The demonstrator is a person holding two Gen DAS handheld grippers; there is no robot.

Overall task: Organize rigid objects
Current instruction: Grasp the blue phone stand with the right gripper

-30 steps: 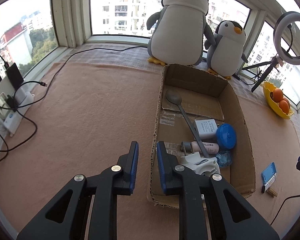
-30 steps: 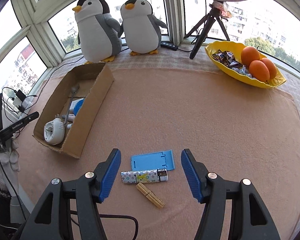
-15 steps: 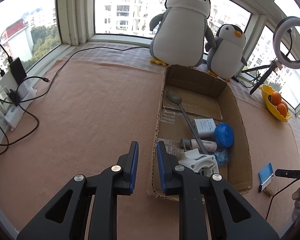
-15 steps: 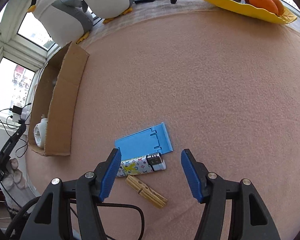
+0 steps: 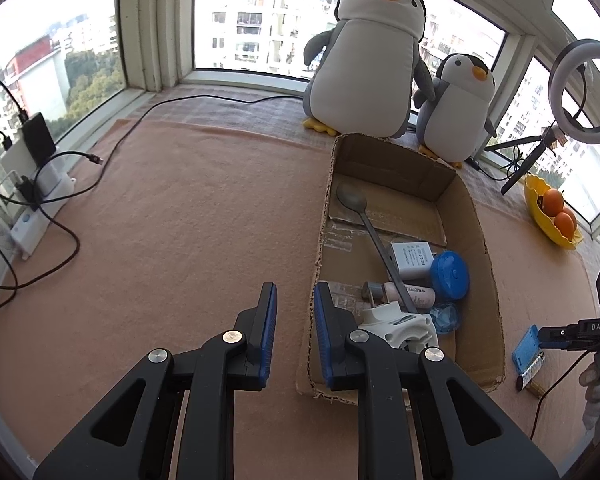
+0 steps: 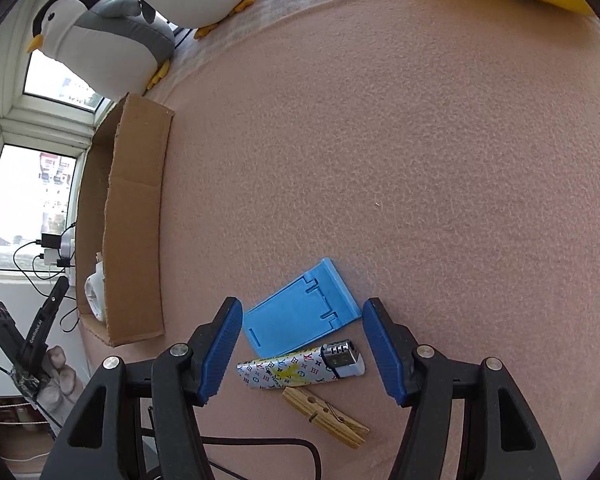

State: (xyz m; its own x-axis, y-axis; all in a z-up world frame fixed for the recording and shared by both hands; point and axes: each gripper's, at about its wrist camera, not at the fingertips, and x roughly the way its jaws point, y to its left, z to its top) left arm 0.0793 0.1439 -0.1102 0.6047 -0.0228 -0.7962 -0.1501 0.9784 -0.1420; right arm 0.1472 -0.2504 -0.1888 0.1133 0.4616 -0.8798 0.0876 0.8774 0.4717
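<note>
A blue phone stand (image 6: 302, 320), a patterned lighter (image 6: 300, 370) and a wooden clothespin (image 6: 326, 416) lie together on the pink carpet. My right gripper (image 6: 300, 308) hangs open low over them, with the stand and the lighter between its blue pads, which touch neither. The cardboard box (image 5: 480, 240) holds a spoon (image 5: 364, 216), a white charger (image 5: 412, 258), a blue lid (image 5: 450, 274), a small tube (image 5: 404, 292) and a white device (image 5: 400, 322). My left gripper (image 5: 294, 296) hovers at the box's near left wall, its jaws a narrow gap apart and empty.
Two plush penguins (image 5: 372, 60) stand behind the box on the window ledge. A yellow dish with oranges (image 5: 556, 216) and a ring light on a tripod (image 5: 584, 92) are at the right. Cables and a power strip (image 5: 36, 208) lie along the left edge.
My right gripper has sunk and tipped down toward the stand, lighter and clothespin, which now fill the space between its fingers. The left gripper has kept still.
</note>
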